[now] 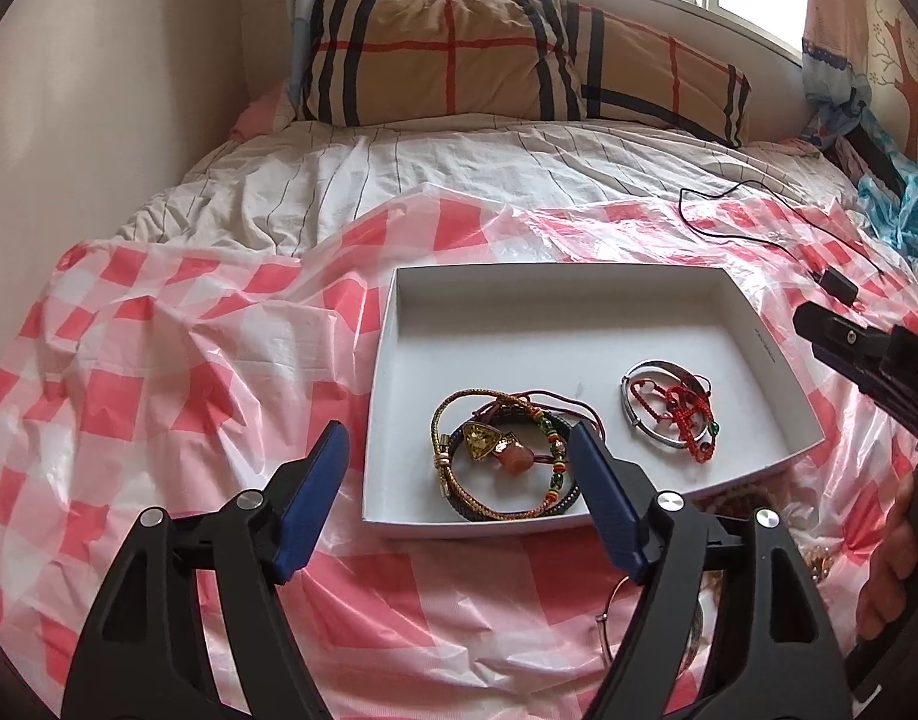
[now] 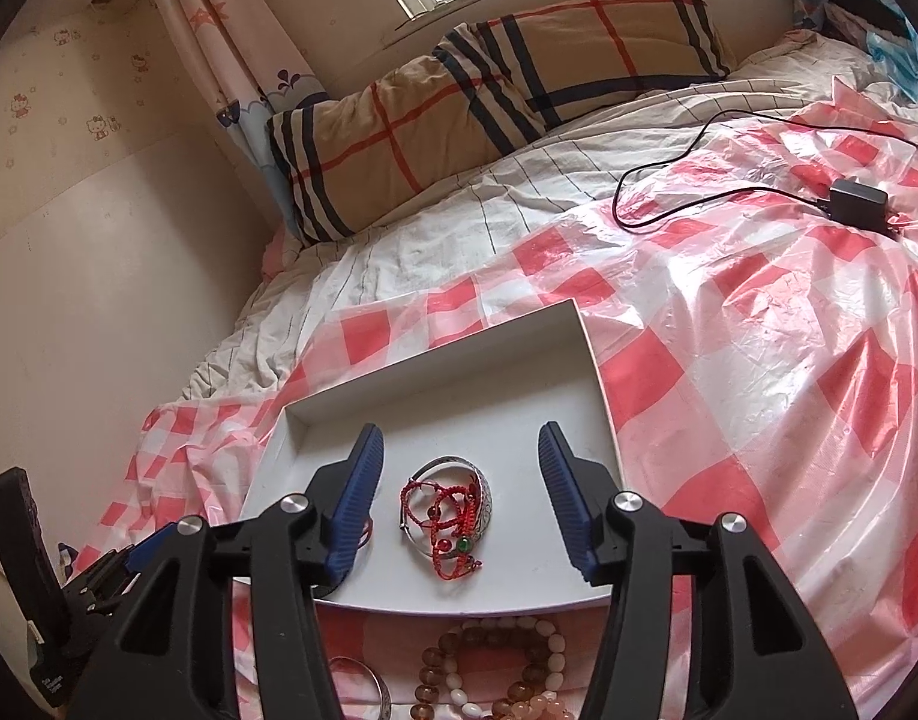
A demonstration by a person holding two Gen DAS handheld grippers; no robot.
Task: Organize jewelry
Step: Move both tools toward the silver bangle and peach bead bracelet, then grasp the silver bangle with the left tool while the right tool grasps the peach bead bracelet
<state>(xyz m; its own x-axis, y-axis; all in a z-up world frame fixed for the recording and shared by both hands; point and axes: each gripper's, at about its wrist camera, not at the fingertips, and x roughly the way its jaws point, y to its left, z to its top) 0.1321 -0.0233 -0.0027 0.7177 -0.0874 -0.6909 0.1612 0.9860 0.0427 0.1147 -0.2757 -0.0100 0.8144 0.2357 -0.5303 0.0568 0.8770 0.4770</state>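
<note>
A shallow white box [image 1: 579,324] [image 2: 507,372] lies on a red-and-white checked plastic sheet on the bed. In its near left part sits a heap of woven and beaded bracelets [image 1: 501,462]. In its right part a silver bangle tangled with red cord bracelets [image 1: 669,414] [image 2: 450,510] rests on the floor of the box. My left gripper [image 1: 459,450] stands open just above the bracelet heap, touching nothing. My right gripper [image 2: 459,450] is open over the silver bangle, pads clear of it. Beaded bracelets [image 2: 495,672] and a silver bangle [image 2: 363,678] lie on the sheet before the box.
A plaid pillow [image 1: 459,60] leans at the head of the bed under the window. A black charger with its cable [image 2: 858,204] lies on the sheet to the right. A wall borders the bed on the left. A hand [image 1: 891,570] holds the right gripper's body.
</note>
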